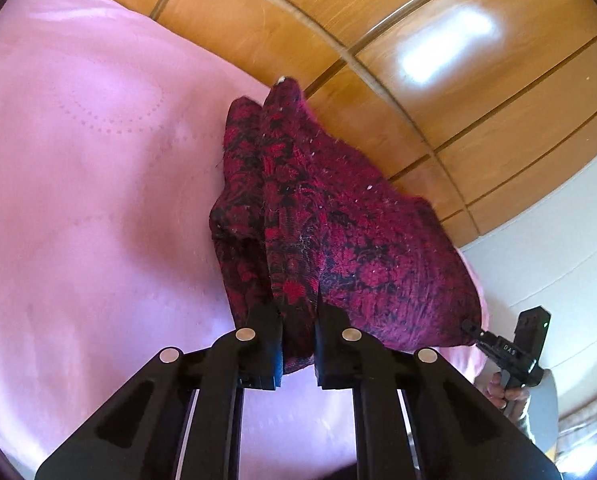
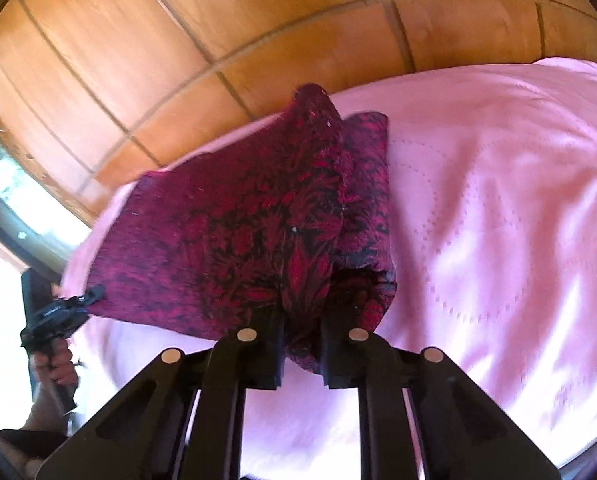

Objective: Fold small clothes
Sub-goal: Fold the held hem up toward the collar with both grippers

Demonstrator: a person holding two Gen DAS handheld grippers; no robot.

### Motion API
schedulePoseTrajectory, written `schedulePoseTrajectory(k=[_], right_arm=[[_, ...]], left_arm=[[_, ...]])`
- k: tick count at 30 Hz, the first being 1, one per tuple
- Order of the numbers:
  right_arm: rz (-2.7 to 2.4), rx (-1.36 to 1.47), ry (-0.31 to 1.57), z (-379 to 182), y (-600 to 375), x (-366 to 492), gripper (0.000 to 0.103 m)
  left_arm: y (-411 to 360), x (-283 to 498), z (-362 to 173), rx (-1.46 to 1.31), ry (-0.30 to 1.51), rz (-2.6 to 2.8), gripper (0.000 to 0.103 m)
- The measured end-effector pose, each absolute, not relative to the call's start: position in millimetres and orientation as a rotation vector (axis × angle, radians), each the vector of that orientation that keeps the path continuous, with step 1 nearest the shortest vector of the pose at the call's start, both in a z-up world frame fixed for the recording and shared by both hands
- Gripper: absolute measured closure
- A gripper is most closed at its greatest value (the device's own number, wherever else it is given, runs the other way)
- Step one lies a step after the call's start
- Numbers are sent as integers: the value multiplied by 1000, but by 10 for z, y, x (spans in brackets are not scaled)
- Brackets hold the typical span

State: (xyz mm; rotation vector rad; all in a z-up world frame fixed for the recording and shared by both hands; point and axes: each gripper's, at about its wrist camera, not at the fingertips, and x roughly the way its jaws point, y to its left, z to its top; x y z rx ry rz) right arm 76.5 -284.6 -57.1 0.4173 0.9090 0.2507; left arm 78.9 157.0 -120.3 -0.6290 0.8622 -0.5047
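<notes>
A dark red cloth with a black leaf pattern (image 1: 338,220) hangs stretched between both grippers above a pink bedspread (image 1: 78,160). In the left wrist view my left gripper (image 1: 296,316) is shut on one bunched corner of the cloth. At the right, my right gripper (image 1: 468,328) pinches the other corner, with a hand (image 1: 502,392) on its handle. The right wrist view has the cloth (image 2: 238,232) clamped in my right gripper (image 2: 300,320). There my left gripper (image 2: 96,294) holds the far corner at the left. Folds hang down past both pairs of fingers.
The pink bedspread (image 2: 498,200) fills the space under the cloth. Wooden panelled doors (image 1: 418,60) rise behind the bed and also show in the right wrist view (image 2: 178,40). A white wall (image 1: 558,240) stands at the right. A window (image 2: 6,184) is at the far left.
</notes>
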Motion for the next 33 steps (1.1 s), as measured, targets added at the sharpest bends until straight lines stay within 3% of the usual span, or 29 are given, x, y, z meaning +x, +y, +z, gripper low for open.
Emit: schedulePoseTrajectory(k=[8, 14, 19, 22, 24, 26, 30, 33], right_arm=[[319, 390, 1042, -749, -2765, 255, 91], [251, 419, 952, -531, -2936, 460, 67], [163, 417, 890, -486, -2975, 936, 64], [161, 386, 923, -592, -2862, 1257, 64], [156, 344, 955, -656, -2783, 1375, 85], [153, 290, 930, -572, -2704, 1419, 90], [77, 217, 844, -361, -2695, 1324, 91], [4, 193, 948, -747, -2688, 1457, 90]], left_arm=[[1611, 319, -1217, -551, 937, -462, 91], [1743, 417, -1050, -536, 843, -364, 84], [1583, 568, -852, -476, 762, -402, 84], [1370, 688, -827, -414, 751, -431, 84], [1213, 782, -844, -370, 754, -441, 84], [1123, 818, -868, -341, 760, -461, 84], [1026, 1048, -1028, -303, 812, -430, 84], [1009, 1256, -1245, -308, 875, -392, 84]])
